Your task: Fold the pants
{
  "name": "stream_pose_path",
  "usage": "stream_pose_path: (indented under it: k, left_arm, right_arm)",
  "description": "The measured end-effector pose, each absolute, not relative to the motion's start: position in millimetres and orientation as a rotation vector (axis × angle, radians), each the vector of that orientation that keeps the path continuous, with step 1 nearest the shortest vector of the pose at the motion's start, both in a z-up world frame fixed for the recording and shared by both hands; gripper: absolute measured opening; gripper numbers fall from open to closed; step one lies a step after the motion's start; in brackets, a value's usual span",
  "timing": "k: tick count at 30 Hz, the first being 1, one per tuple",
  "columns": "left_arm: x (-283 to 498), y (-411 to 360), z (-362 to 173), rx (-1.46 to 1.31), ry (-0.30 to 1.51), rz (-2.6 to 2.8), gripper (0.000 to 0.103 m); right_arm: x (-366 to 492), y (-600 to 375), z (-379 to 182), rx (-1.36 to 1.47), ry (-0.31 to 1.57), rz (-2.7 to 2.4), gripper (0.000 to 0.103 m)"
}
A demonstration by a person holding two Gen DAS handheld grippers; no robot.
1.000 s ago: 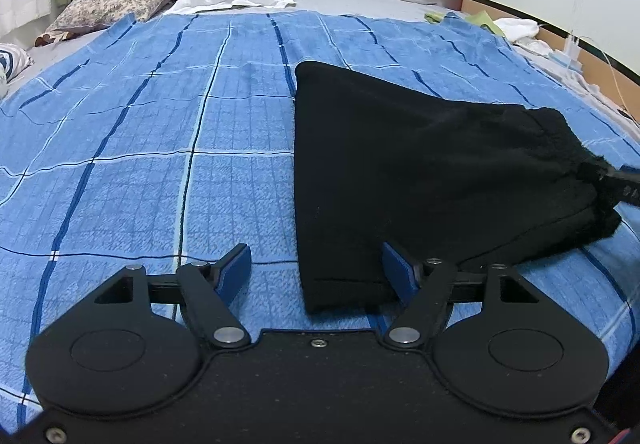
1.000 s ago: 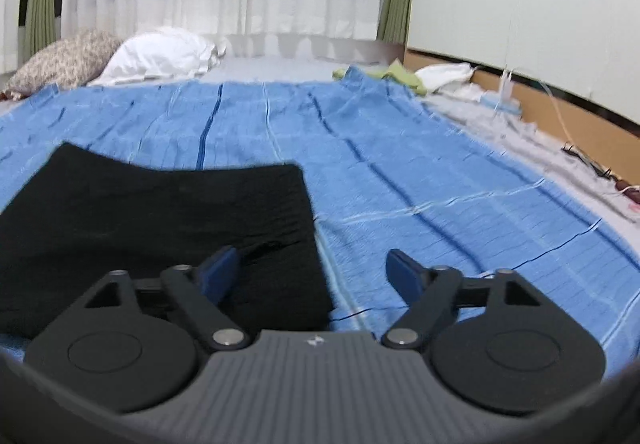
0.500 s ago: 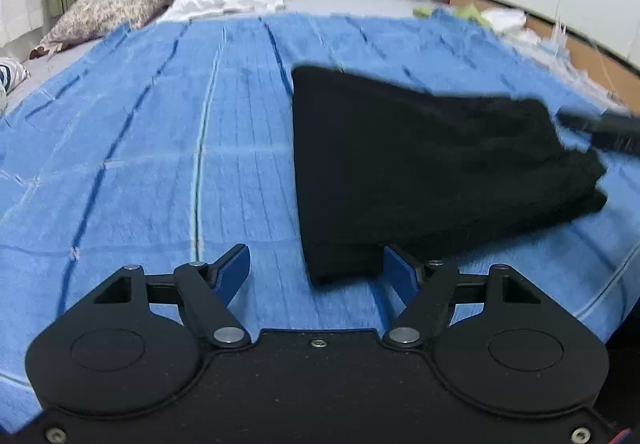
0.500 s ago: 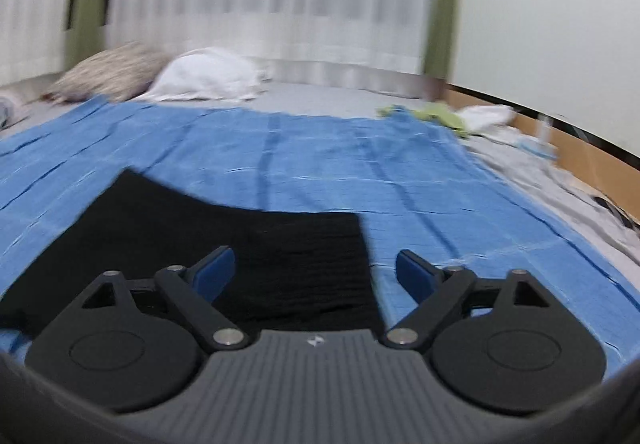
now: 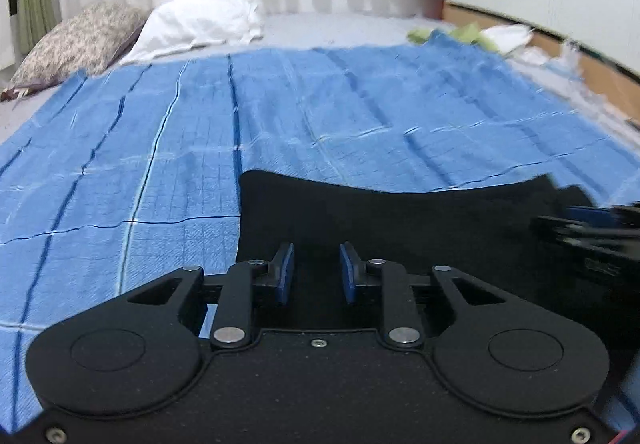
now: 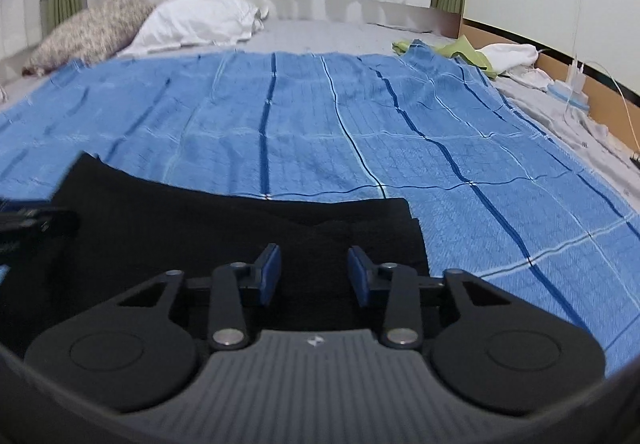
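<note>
While the black pants (image 5: 400, 220) lie already folded into a flat band on the blue checked blanket (image 5: 320, 112) of the bed, both grippers sit low over their near edge. Across the view, left to right, runs the band's long axis, so each gripper faces 1 end of it. Near the band's left end, the left gripper (image 5: 316, 272) has its blue fingers (image 5: 285, 272) drawn in to a narrow gap over the cloth; whether any fabric is pinched between them I cannot tell. By the right end, where 2 layers show at the corner, the right gripper (image 6: 313, 275) has its fingers (image 6: 269, 274) a little wider apart, and its hold is equally unclear. Likely the next fold carries this near edge away toward the pillows (image 6: 196, 22), both ends lifted together.
</note>
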State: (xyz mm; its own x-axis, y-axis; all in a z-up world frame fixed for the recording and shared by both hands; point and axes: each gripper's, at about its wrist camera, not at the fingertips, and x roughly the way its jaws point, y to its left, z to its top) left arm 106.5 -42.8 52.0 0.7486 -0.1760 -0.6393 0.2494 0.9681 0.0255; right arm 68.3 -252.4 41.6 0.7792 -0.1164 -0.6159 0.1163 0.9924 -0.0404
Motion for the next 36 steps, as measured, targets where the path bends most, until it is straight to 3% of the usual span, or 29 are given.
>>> stream_pose_path:
  k: [3, 17, 23, 28, 36]
  left_arm:
    - [127, -40, 30, 0.117, 0.702, -0.175, 0.025]
    - [131, -24, 12, 0.078, 0.663, -0.116, 0.059]
    - [129, -27, 13, 0.104, 0.656, -0.091, 0.061]
    - [123, -23, 24, 0.078, 0.694, -0.09, 0.06]
    - [84, -12, 43, 0.079, 0.684, -0.079, 0.063]
  right_arm:
    - [74, -254, 36, -0.018, 0.658, -0.122, 0.053]
    - [83, -262, 14, -0.083, 0.578, -0.1, 0.053]
    - [89, -265, 13, -0.053, 0.584, -0.076, 0.059]
    - [69, -269, 31, 0.004, 0.569, -0.039, 0.081]
    - [21, -285, 51, 0.038, 0.531, -0.07, 0.086]
